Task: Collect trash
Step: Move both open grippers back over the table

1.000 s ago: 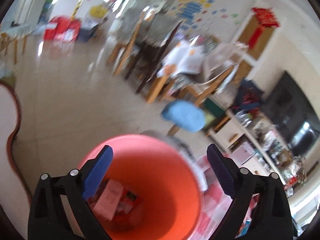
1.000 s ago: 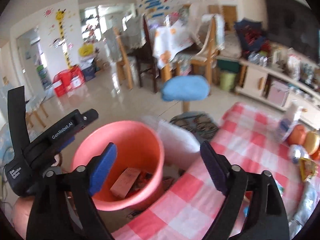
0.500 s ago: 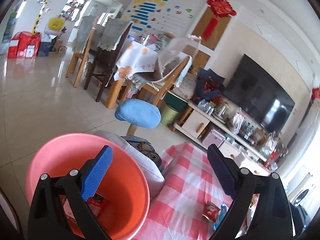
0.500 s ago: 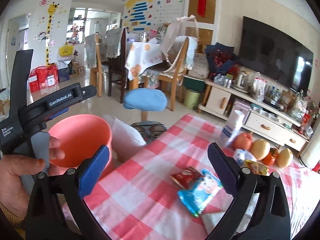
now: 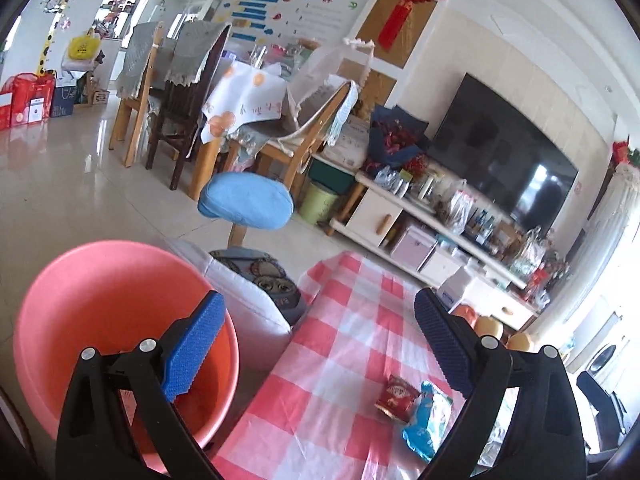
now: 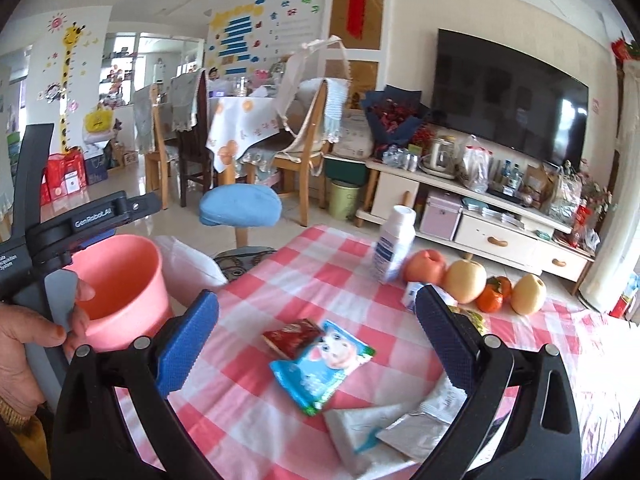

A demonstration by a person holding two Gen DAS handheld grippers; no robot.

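Note:
A pink bucket [image 5: 100, 304] stands beside the left end of a red-and-white checked table [image 5: 340, 344]; it also shows in the right wrist view [image 6: 124, 280]. On the cloth lie a red wrapper [image 6: 294, 336], a blue snack bag [image 6: 322, 364] and white and silver wrappers [image 6: 396, 428]. The red wrapper [image 5: 398, 394] and blue bag [image 5: 428, 416] also show in the left wrist view. My left gripper [image 5: 318, 346] is open and empty over the bucket's right rim. My right gripper [image 6: 316, 340] is open and empty above the wrappers.
A white bottle [image 6: 394, 244], an apple, two pears and persimmons [image 6: 464, 276] sit on the table's far side. A blue stool [image 6: 240, 206] and white cushion [image 6: 188, 264] stand past the bucket. Dining chairs and a TV cabinet [image 6: 480, 216] are behind.
Both grippers have swung right and up, from over the bucket toward the table. The wrappers and fruit have come into view. Both stay open and empty.

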